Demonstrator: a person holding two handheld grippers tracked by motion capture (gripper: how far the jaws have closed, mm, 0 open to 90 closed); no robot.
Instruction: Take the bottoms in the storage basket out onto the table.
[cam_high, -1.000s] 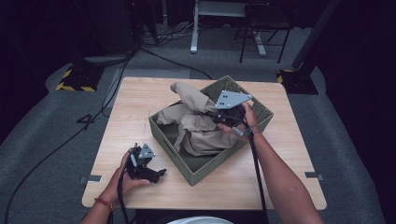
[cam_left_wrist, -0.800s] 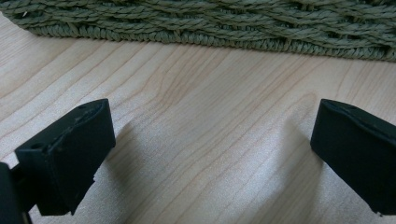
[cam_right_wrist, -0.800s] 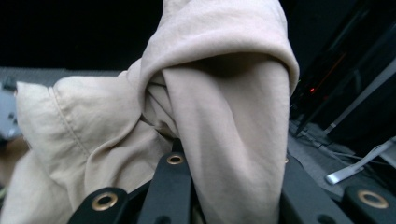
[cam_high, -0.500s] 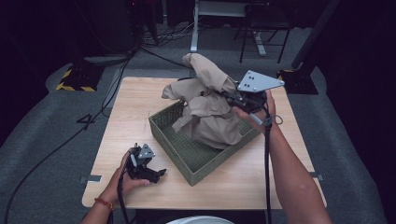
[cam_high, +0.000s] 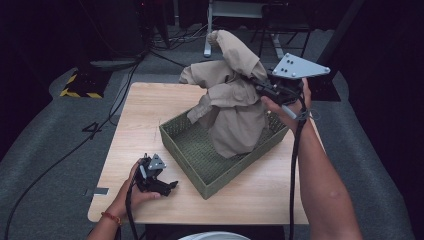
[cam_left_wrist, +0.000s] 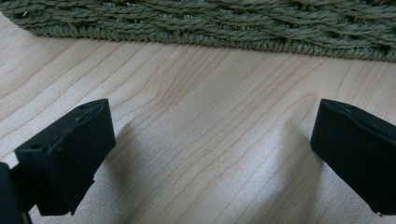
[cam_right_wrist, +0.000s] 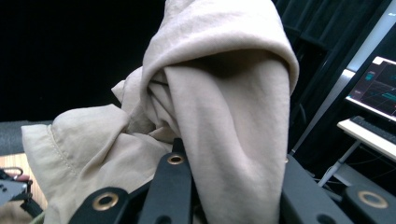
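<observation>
The right tongs (cam_high: 260, 87) clench the beige garment (cam_high: 235, 107), whose folds hide their tips; the left tongs (cam_high: 167, 186) rest released on the tabletop (cam_high: 140, 125).

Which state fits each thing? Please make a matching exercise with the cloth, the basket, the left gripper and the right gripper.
Things:
1. cloth
2. basket
3. left gripper
4. right gripper

States:
A. green, woven, standing on the table
B. open, low over the wood, holding nothing
C. beige, hanging, its lower end inside the basket
D. raised, shut on the cloth

Pairs: 1-C, 2-A, 3-B, 4-D
</observation>
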